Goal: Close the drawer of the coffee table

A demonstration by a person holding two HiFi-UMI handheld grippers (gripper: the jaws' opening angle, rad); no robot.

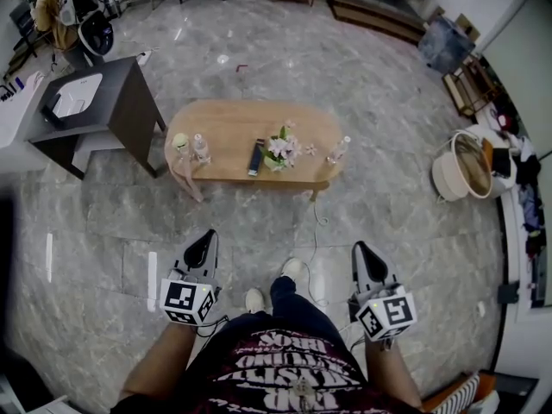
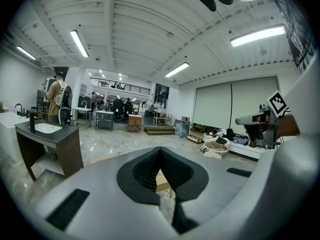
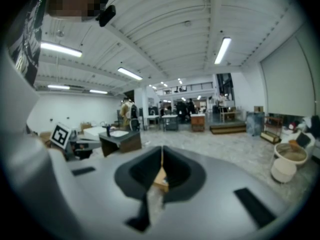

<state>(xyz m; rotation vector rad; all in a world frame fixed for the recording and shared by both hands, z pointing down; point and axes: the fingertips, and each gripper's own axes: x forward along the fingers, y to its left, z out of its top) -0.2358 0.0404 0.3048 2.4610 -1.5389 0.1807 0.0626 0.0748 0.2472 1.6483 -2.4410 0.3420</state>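
While you stood off from it, your left claw and right claw were pinched shut on nothing, likely because a push needs no grip. The wooden bench lay well ahead between them, its drawer not discernible.

Shirt: white print, upside down, unreadable. Left gripper, right gripper: square code markers, no legible text.
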